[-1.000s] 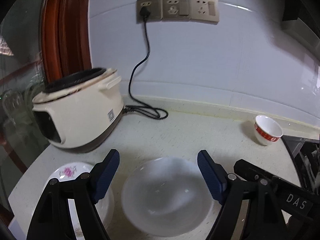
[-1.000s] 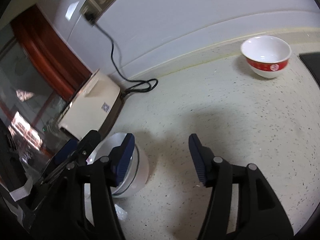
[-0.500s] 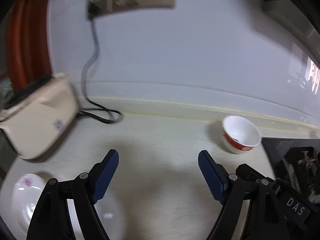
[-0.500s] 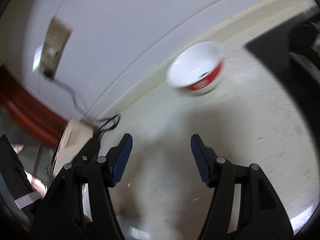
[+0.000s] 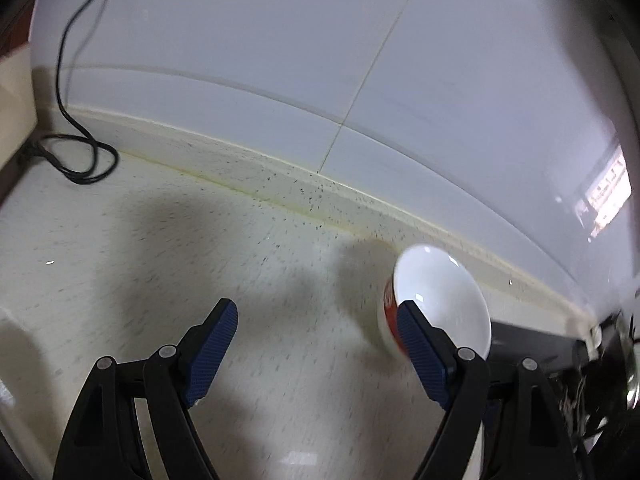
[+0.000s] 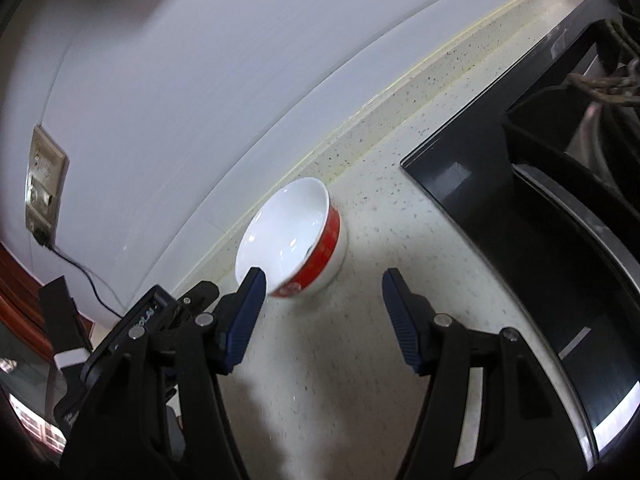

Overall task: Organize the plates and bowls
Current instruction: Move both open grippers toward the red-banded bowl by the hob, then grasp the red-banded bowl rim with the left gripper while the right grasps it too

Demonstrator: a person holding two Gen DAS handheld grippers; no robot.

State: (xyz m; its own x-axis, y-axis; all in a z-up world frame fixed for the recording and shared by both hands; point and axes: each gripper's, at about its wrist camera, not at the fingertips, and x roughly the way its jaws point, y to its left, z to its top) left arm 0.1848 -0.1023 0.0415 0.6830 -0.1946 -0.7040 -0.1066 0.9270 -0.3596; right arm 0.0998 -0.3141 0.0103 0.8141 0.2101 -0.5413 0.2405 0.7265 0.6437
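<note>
A small white bowl with a red band [image 6: 288,236] stands upright on the speckled counter, near the back wall. In the right wrist view my right gripper [image 6: 322,312] is open just short of it, and the bowl sits a little left of centre beyond the blue pads. My left gripper [image 5: 316,344] is open over bare counter. In its view the bowl [image 5: 440,300] lies beyond the right fingertip [image 5: 416,344], outside the jaws. The left gripper's black frame [image 6: 148,316] shows left of the bowl. No plates are in view.
A black hob [image 6: 480,148] with a dark pan [image 6: 580,240] borders the counter right of the bowl. A black power cord [image 5: 76,152] coils at the far left beside a cream appliance edge [image 5: 12,92]. A wall socket [image 6: 42,184] sits on the white tiles.
Both grippers have swung right, away from the white plates and the rice cooker, which have left view. The red-banded bowl is now close in front of both, and the hob has come into view.
</note>
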